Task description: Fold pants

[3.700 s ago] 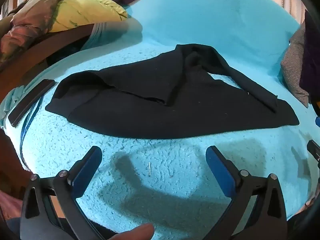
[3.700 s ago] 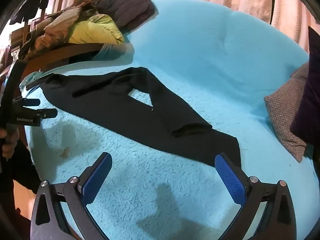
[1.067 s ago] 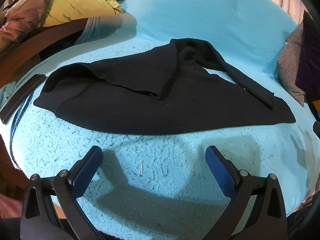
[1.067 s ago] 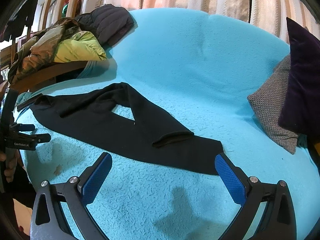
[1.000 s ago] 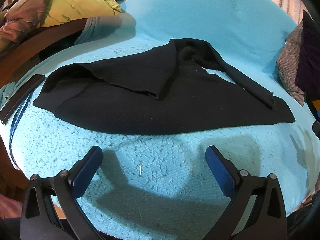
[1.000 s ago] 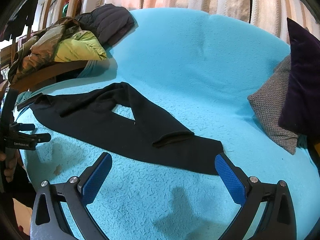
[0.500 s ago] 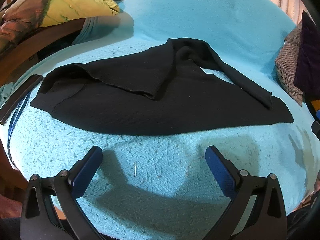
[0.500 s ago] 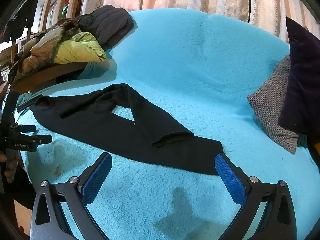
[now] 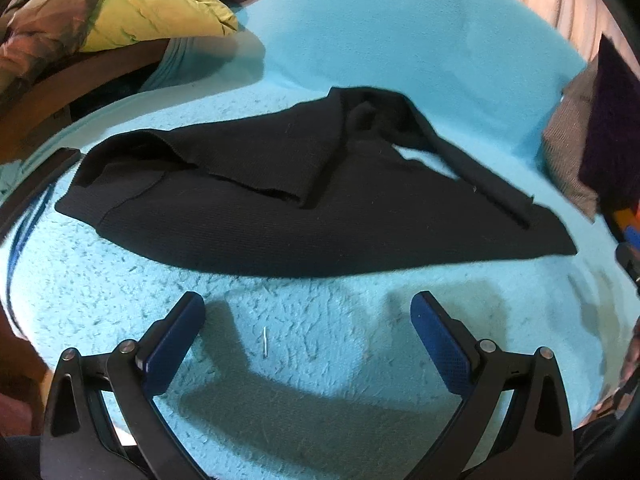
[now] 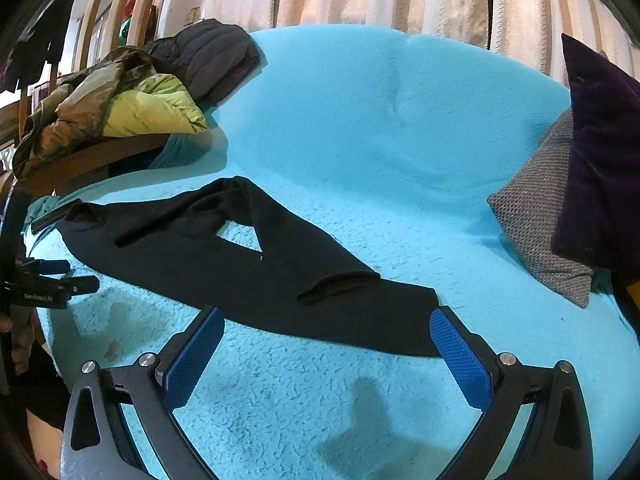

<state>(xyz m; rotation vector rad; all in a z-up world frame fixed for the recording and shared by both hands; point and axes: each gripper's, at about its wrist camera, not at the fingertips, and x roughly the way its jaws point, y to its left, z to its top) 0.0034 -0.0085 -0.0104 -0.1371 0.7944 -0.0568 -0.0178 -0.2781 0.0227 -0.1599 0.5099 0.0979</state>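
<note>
Black pants (image 9: 320,216) lying crumpled across the turquoise couch (image 10: 400,120), one leg folded over the other; the left gripper (image 9: 308,320) and right gripper (image 10: 326,332), jaws wide apart and empty, have crept slightly nearer, so no fold has begun.

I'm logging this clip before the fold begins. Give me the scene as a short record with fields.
surface: turquoise fleece cover
garment: black pants, spread on the cover, one leg lying across the other
left gripper: jaws open, short of the pants, holding nothing
right gripper: jaws open, at the near hem end, holding nothing
nearby: grey cushion, purple cushion, jackets pile
fold status: not started
</note>
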